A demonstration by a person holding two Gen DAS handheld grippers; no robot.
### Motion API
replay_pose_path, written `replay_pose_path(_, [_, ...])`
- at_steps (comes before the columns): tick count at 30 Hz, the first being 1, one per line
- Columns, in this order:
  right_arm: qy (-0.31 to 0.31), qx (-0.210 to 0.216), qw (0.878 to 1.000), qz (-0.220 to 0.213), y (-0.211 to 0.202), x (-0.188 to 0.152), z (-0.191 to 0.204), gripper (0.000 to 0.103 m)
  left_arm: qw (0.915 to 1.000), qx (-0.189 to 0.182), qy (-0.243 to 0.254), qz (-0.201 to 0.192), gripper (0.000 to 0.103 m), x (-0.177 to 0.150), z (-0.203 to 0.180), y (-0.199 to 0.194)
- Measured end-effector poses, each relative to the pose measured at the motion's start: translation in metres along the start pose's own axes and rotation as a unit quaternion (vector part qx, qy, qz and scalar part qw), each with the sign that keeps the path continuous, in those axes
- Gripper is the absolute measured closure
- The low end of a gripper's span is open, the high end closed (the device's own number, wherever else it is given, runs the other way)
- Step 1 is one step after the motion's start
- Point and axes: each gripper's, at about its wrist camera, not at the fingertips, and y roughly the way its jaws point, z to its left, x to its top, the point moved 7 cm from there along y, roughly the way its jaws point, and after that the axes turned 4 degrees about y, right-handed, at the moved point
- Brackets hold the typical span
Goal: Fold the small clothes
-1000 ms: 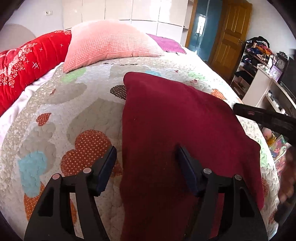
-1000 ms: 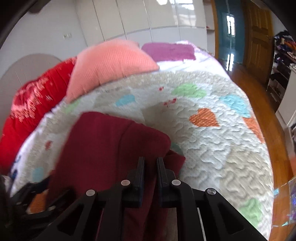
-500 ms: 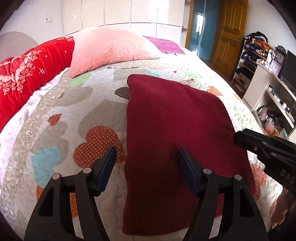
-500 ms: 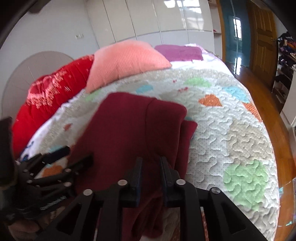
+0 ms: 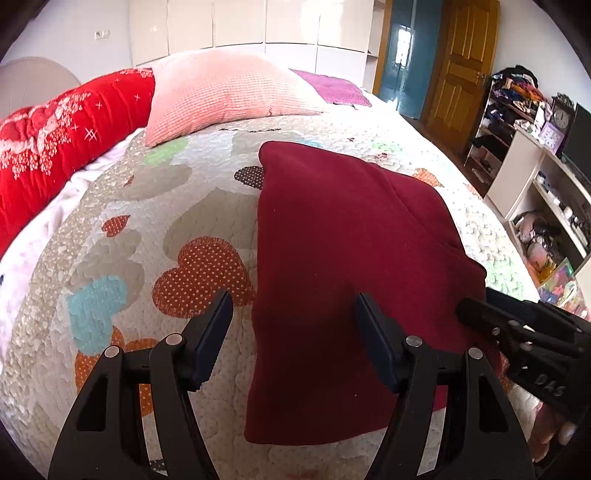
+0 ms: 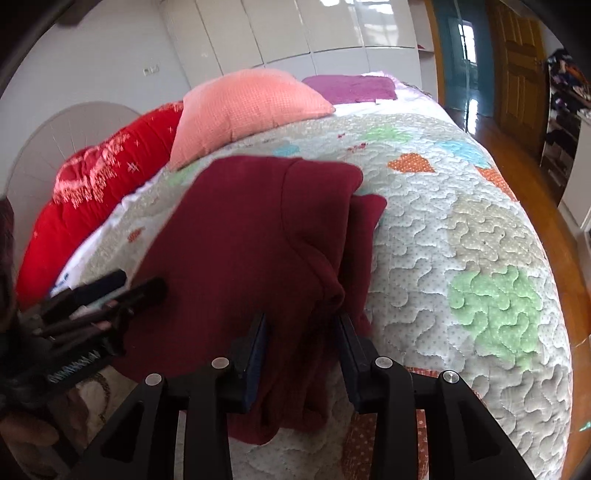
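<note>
Red bolster [image 5: 55,147]: left end cut off by the left wrist frame edge.
Shelf clutter [image 5: 517,92]: too small to identify.
Left gripper [image 6: 96,295]: blurred in the right wrist view.
Maroon garment [image 6: 251,236]: near hem hidden behind the right gripper [image 6: 301,325] fingers [image 6: 255,343].
Quilt [image 5: 147,221]: partly covered under the garment.

Showing bright, even daylight in both views. Glaring off the glossy white wardrobe doors [image 6: 332,33] and the wooden floor [image 6: 476,122]. Casting only soft shadows under the maroon garment [image 5: 343,266]. Bending and darkening hard at the fisheye corners. Blurring the left gripper [image 6: 122,291] in the right wrist view.
</note>
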Motion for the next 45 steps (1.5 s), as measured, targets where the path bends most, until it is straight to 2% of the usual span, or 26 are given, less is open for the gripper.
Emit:
replay_pose_path(7, [0.038, 0.020, 0.998, -0.036, -0.014, 0.014, -0.010, 0.038, 0.9998, -0.010, -0.013, 0.006, 0.034, 0.004, 0.006, 0.004])
replay_pose_path(13, [0.061, 0.027, 0.997, -0.038, -0.007, 0.022, -0.017, 0.031, 0.9993, -0.030, -0.022, 0.006, 0.028, 0.011, 0.015, 0.011])
replay_pose_path(20, [0.093, 0.049, 0.994, -0.025, 0.012, 0.034, -0.033, 0.027, 0.9944, -0.088, -0.055, 0.020, 0.025, 0.018, 0.030, 0.025])
replay_pose_path(23, [0.100, 0.054, 0.993, -0.015, 0.026, 0.038, -0.039, 0.026, 0.9938, -0.098, -0.050, 0.013, 0.025, 0.023, 0.031, 0.031])
replay_pose_path(27, [0.110, 0.078, 0.991, 0.006, 0.048, 0.041, -0.041, 0.023, 0.9923, -0.113, -0.043, 0.027, 0.024, 0.025, 0.026, 0.044])
replay_pose_path(33, [0.117, 0.105, 0.987, 0.010, 0.065, 0.048, -0.034, 0.020, 0.9918, -0.119, -0.036, 0.032, 0.020, 0.027, 0.020, 0.056])
replay_pose_path(38, [0.105, 0.110, 0.988, 0.005, 0.075, 0.051, -0.026, 0.014, 0.9910, -0.124, -0.033, 0.039, 0.020, 0.028, 0.017, 0.062])
replay_pose_path(42, [0.094, 0.112, 0.989, 0.004, 0.078, 0.052, -0.022, 0.014, 0.9896, -0.131, -0.038, 0.046, 0.020, 0.028, 0.017, 0.065])
replay_pose_path(44, [0.094, 0.115, 0.989, 0.004, 0.079, 0.052, -0.022, 0.019, 0.9891, -0.134, -0.038, 0.047, 0.020, 0.028, 0.017, 0.066])
replay_pose_path(45, [0.094, 0.117, 0.989, 0.004, 0.079, 0.052, -0.022, 0.027, 0.9893, -0.134, -0.036, 0.046, 0.020, 0.028, 0.016, 0.066])
